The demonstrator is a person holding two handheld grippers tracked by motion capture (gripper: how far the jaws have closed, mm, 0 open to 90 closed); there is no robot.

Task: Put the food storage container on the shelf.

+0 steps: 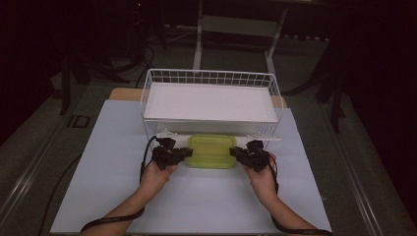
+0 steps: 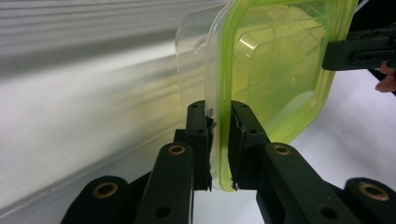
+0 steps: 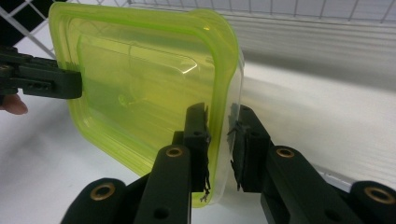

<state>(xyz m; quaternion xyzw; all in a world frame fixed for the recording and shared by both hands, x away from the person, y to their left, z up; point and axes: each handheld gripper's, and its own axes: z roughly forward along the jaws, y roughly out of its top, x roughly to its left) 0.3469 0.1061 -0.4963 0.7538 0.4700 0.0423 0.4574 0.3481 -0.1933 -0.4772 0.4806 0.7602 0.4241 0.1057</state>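
Note:
A clear plastic container with a lime-green lid [image 1: 211, 151] lies flat just in front of the wire basket, held from both ends. My left gripper [image 1: 187, 153] is shut on its left rim; in the left gripper view the jaws [image 2: 220, 140] pinch the lid edge [image 2: 280, 70], with the right gripper's jaw [image 2: 359, 49] at the far side. My right gripper [image 1: 235, 152] clamps the right rim. In the right gripper view its jaws [image 3: 219, 144] close on the lid and clear wall [image 3: 140, 93], and the left gripper [image 3: 42, 79] grips the opposite edge.
A white wire basket [image 1: 211, 73] stands right behind the container, with a white flat panel [image 1: 211, 103] inside. The white table top [image 1: 196, 206] spreads toward the person. Dark floor and table legs lie beyond.

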